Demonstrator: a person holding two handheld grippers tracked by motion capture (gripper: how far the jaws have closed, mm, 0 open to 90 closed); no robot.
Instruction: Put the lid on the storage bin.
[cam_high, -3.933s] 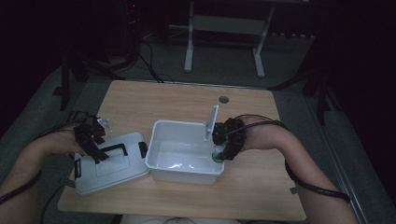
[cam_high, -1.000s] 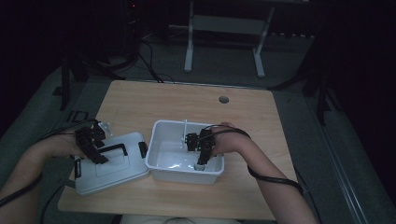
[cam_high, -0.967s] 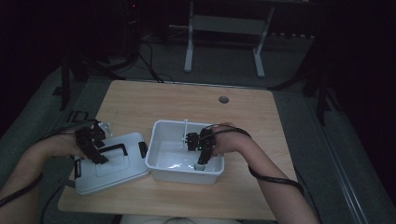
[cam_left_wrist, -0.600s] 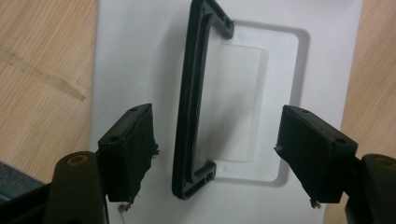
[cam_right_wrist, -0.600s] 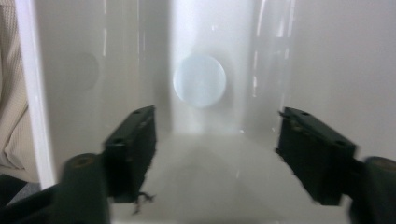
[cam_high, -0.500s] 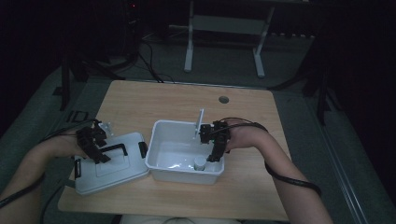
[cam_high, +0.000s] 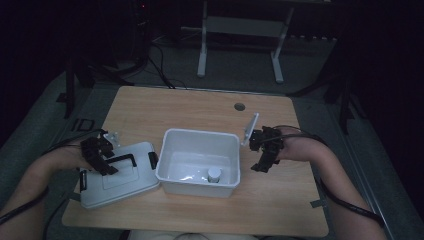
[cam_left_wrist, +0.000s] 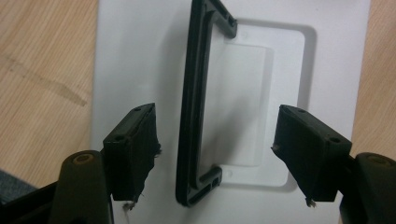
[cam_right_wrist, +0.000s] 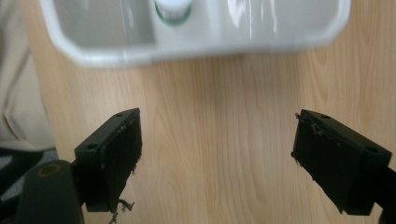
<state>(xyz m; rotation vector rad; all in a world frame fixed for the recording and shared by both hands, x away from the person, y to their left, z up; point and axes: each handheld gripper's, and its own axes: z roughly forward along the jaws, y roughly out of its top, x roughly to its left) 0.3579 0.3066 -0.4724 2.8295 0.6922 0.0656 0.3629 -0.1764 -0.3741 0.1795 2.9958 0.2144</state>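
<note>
A white plastic bin (cam_high: 200, 132) stands mid-table with a small white-capped bottle (cam_high: 214, 174) upright inside it near the front wall. Left of it lies the bin's white lid (cam_high: 115, 182) with a black handle (cam_high: 122, 159). My left gripper (cam_high: 102, 162) hovers over the lid. In the left gripper view (cam_left_wrist: 215, 140) the handle (cam_left_wrist: 191, 102) runs between the jaws, which have just closed in a little and touch nothing. My right gripper (cam_high: 262, 162) is right of the bin, jaws just opened and empty (cam_right_wrist: 217, 140), with the bin (cam_right_wrist: 196, 44) and bottle (cam_right_wrist: 173, 9) ahead.
The wooden table (cam_high: 280, 200) has a round cable hole (cam_high: 239, 106) near its far edge. Bare wood lies to the right of and behind the bin. A metal stand (cam_high: 237, 45) and cables sit on the dark floor beyond.
My right gripper has come out of the bin, up and to the right, and its jaws have opened. The bottle stands alone in the bin. The left gripper stays over the lid.
</note>
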